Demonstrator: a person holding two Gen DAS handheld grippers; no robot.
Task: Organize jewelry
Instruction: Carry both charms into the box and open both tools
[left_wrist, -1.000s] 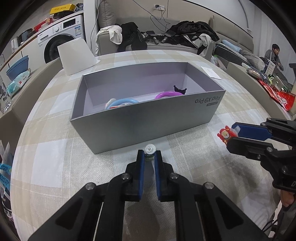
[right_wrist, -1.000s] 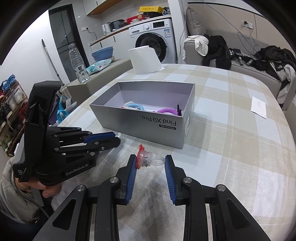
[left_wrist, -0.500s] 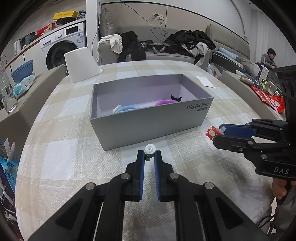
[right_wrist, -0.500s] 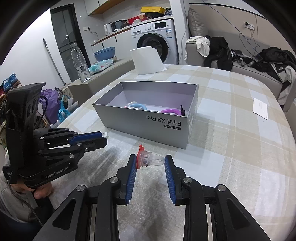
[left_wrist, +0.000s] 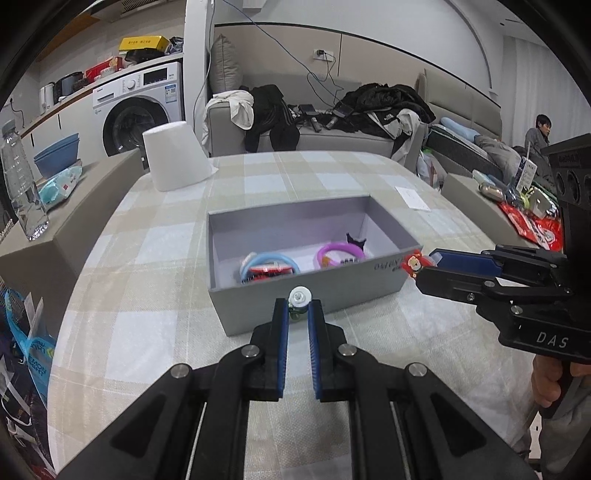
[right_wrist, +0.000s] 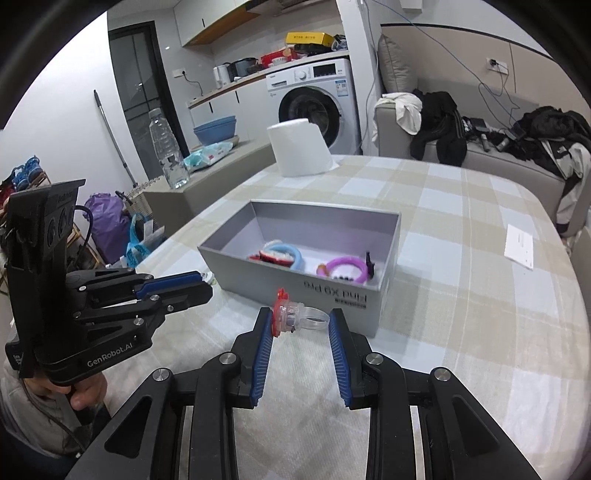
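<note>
An open grey box (left_wrist: 384, 238) (right_wrist: 389, 251) stands on the checked table, with a blue bracelet (left_wrist: 269, 263) (right_wrist: 291, 254) and a purple bracelet (left_wrist: 340, 251) (right_wrist: 349, 266) inside. My left gripper (left_wrist: 297, 308) is shut on a small white-topped ring (left_wrist: 300, 297), held above the table in front of the box's near wall. My right gripper (right_wrist: 301, 319) is shut on a clear plastic ring with a red charm (right_wrist: 295, 315), also near the box; that ring (left_wrist: 415, 262) shows at the box's right corner in the left wrist view.
A white paper roll (left_wrist: 175, 158) (right_wrist: 301, 147) stands at the table's far side. A white card (right_wrist: 520, 245) lies on the table at the right. A water bottle (right_wrist: 168, 151) stands on a side ledge at the left. A sofa with clothes lies beyond the table.
Both grippers have risen with their rings and now look down into the box from higher up. The right gripper's ring has come closer to the box's corner.
</note>
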